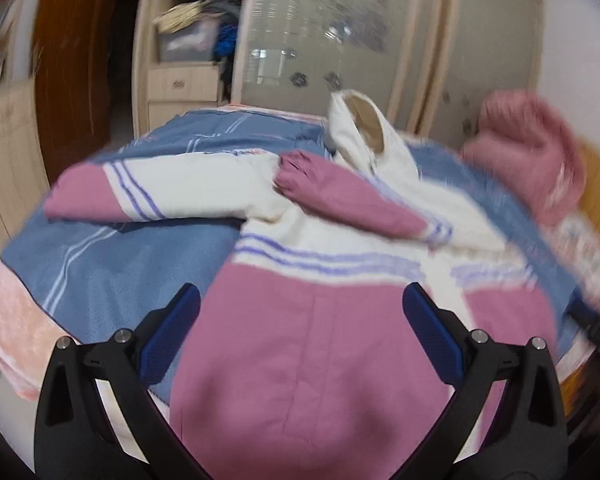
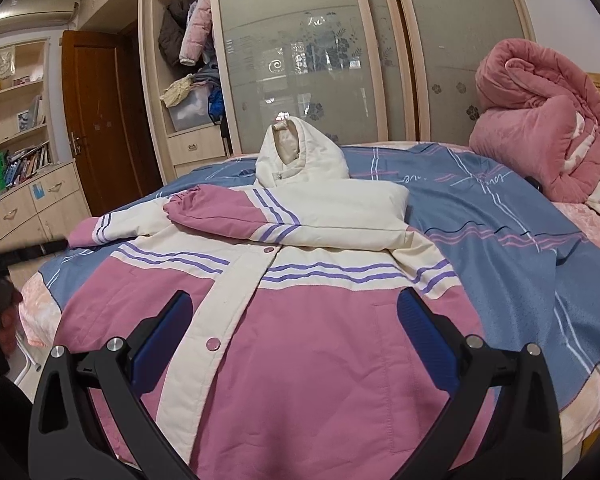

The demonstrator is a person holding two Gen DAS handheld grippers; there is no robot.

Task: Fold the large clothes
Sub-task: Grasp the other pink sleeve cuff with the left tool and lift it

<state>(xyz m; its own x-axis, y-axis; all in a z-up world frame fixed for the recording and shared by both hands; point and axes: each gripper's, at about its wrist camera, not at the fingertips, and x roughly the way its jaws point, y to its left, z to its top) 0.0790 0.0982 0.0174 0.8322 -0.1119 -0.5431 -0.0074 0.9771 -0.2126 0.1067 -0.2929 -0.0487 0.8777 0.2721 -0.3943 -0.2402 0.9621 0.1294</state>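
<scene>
A pink and cream hooded jacket [image 2: 300, 344] with purple stripes lies front up on a blue bedspread [image 2: 500, 216]. Its hood [image 2: 296, 156] stands up at the far end. One sleeve [image 2: 236, 216] is folded across the chest; the other sleeve [image 1: 112, 196] stretches out to the left. The jacket also shows in the left wrist view [image 1: 300, 352], blurred. My left gripper [image 1: 300, 320] is open and empty above the jacket's lower left part. My right gripper [image 2: 294, 320] is open and empty above the jacket's lower front.
A rolled pink quilt [image 2: 540, 120] sits at the bed's far right. A wardrobe with frosted sliding doors [image 2: 320, 48] stands behind the bed. A brown door [image 2: 96, 120] and bookshelves [image 2: 16, 120] are at left. The bed's near edge [image 2: 40, 304] drops off at left.
</scene>
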